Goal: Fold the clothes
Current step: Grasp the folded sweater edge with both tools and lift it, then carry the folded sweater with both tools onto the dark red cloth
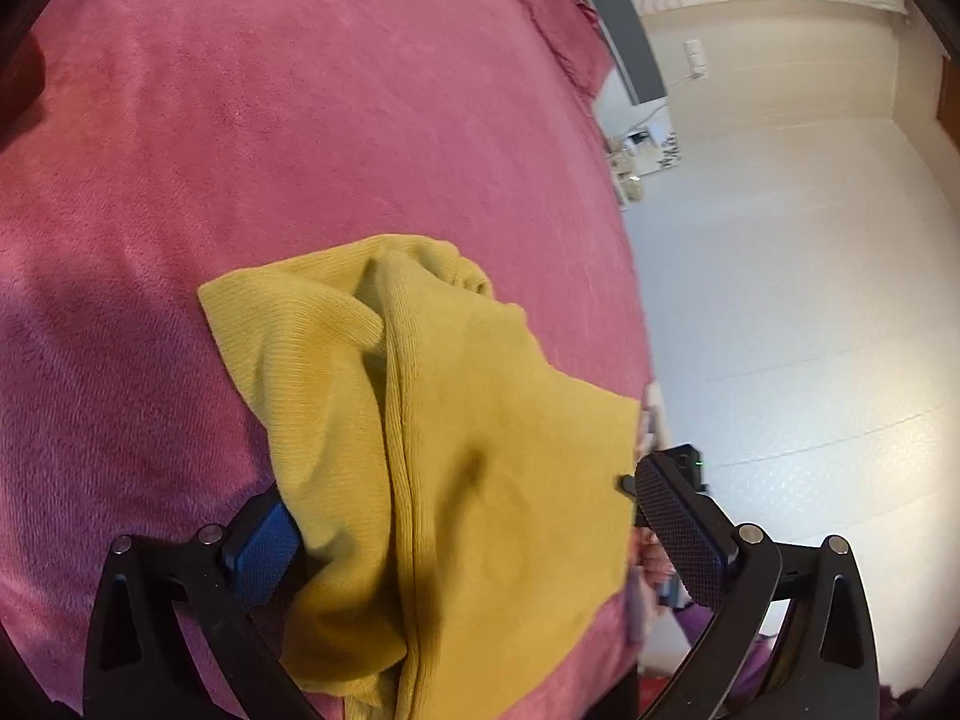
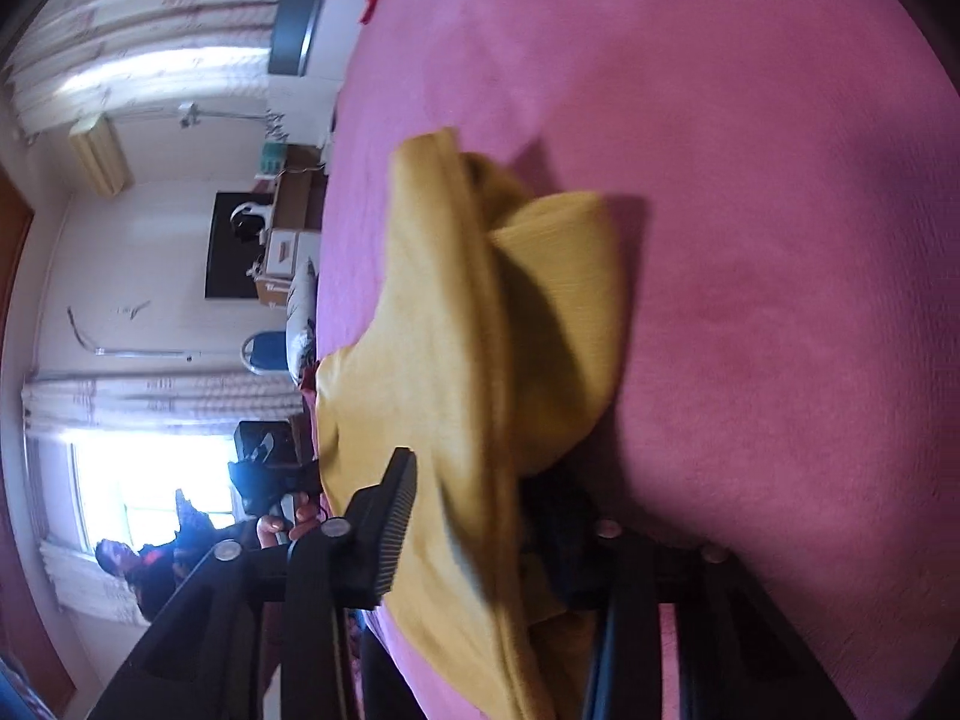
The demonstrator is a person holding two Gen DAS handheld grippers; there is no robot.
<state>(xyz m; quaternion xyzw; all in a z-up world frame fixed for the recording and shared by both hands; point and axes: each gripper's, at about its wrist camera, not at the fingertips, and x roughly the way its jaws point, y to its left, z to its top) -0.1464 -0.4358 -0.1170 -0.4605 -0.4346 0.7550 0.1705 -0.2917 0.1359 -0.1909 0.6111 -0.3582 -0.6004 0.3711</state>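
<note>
Mustard knit garment (image 1: 420, 420) lies bunched near the edge of the pink bedspread (image 1: 300, 120), between both grippers' part-open jaws, neither visibly clamped, so grip its hem squarely before folding.

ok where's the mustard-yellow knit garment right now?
The mustard-yellow knit garment lies bunched on the pink fleece bed cover near its edge, low centre in both wrist views, between each gripper's fingers.
</note>
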